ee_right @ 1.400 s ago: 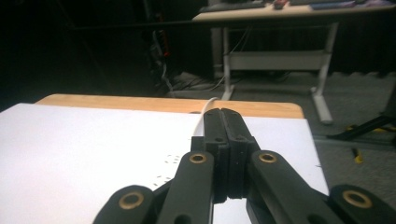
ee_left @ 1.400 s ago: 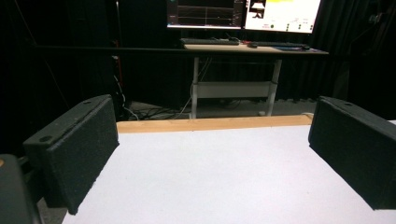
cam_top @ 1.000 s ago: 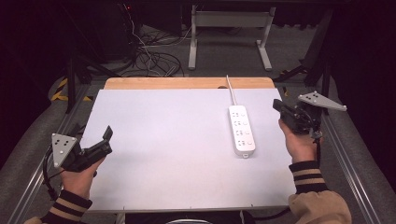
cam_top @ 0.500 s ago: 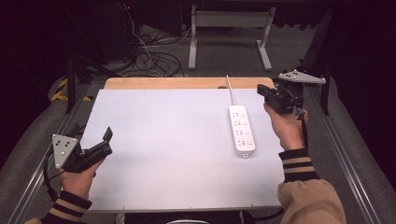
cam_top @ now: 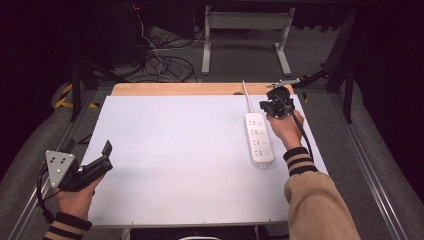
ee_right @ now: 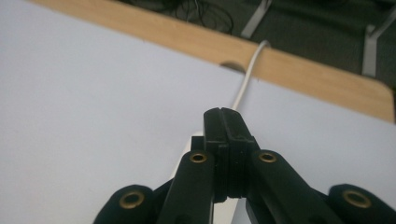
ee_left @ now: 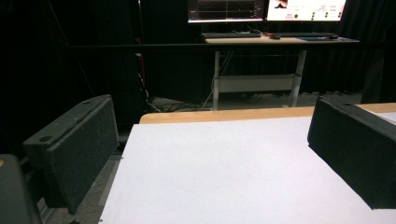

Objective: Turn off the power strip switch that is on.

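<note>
Since the earlier frames our right gripper has swung in from the table's 3 o'clock edge toward 1 o'clock, and now sits over the far end of the power strip. Our left gripper has hardly shifted; it hangs at about 8 o'clock, near the white board's left edge.

From the right gripper view we see the two black jaws pressed flat together with nothing between them. Just beyond their tips the strip's white cord runs off toward 12 o'clock, passing through a notch in the wooden table edge.

From the left gripper view the jaws stand wide apart, with bare board between them.

The strip lies flat on the board's right side, at about 2 o'clock, its length running from 12 to 6, close beside our right hand.
</note>
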